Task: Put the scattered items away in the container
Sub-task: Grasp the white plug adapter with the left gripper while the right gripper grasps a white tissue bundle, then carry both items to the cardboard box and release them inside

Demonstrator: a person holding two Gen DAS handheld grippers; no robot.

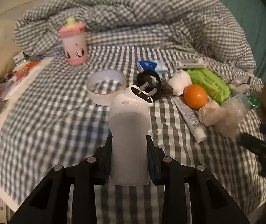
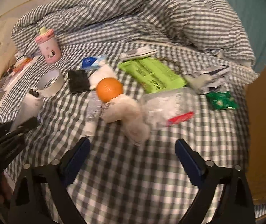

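Note:
My left gripper (image 1: 129, 140) is shut on a white plug-in device (image 1: 130, 127) with two metal prongs at its far end, lifted over the checked bed sheet; the same device (image 2: 27, 106) shows at the left of the right wrist view. My right gripper (image 2: 132, 143) stands open above the sheet, nothing between its fingers, just short of a beige crumpled wad (image 2: 127, 115) and a clear plastic bag (image 2: 164, 106). An orange (image 2: 109, 89), a white tube (image 2: 92, 112), a green wipes pack (image 2: 155, 74) and a tape roll (image 2: 51, 83) lie scattered beyond. The cardboard box (image 2: 265, 130) stands at the right.
A pink bottle-shaped toy (image 1: 75, 43) stands at the back left before a bunched checked duvet (image 1: 151, 15). Books and cards (image 1: 11, 78) lie along the left edge. A black pad (image 2: 78, 81), a blue-white packet (image 2: 93, 61) and a green sachet (image 2: 220, 100) also lie on the sheet.

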